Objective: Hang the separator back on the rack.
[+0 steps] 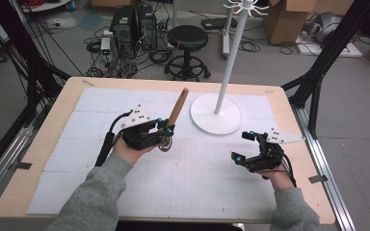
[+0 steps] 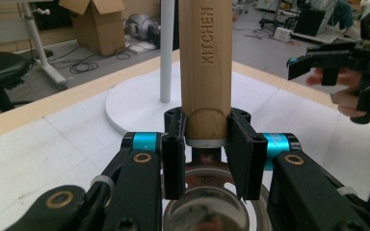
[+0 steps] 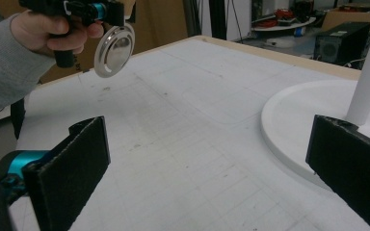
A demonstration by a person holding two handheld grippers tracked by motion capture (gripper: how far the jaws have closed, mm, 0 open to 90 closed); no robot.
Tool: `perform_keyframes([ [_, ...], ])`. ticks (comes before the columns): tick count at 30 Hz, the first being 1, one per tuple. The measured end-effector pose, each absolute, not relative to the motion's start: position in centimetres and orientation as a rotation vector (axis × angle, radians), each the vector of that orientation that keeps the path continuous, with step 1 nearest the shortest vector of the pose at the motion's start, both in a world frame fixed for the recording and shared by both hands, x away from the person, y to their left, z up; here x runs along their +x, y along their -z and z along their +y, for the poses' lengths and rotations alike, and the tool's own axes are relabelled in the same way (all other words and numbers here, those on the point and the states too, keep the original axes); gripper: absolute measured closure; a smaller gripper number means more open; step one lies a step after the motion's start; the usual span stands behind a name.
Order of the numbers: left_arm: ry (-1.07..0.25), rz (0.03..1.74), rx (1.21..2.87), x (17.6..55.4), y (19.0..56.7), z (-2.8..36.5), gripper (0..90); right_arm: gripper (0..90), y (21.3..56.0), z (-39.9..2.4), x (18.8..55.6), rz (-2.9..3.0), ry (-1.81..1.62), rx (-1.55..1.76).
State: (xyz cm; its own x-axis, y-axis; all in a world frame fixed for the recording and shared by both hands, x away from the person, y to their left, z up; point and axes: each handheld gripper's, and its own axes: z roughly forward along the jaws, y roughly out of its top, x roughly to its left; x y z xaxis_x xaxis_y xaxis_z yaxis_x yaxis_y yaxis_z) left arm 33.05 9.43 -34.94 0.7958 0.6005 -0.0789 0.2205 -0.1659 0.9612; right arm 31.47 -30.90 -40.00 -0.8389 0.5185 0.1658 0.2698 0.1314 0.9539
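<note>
Left tongs [image 2: 206,144] clamp wooden-handled utensil [image 1: 177,109] near its metal head; right tongs [image 3: 207,163] gape empty. Risk: top-heavy handle pivots, slips onto counter [image 1: 207,178].

Open mat [image 1: 188,178] between tools — white stand [image 1: 216,113] blocks beyond.

The wooden handle [image 2: 206,67] runs off the top edge in the left gripper view, so its end is cut off. The shiny metal part [image 2: 207,204] below is half hidden behind the left claw [image 2: 207,144]. The white pole [image 3: 368,72] is cut off too.
</note>
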Motion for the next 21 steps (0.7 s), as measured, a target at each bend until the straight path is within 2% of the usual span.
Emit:
perform_keyframes([
  [21, -0.403, 0.618, 1.75, 34.1, 31.8, 9.2, 69.4, 0.7, 40.0, -30.9, 31.5, 2.199, -1.787, 0.78],
])
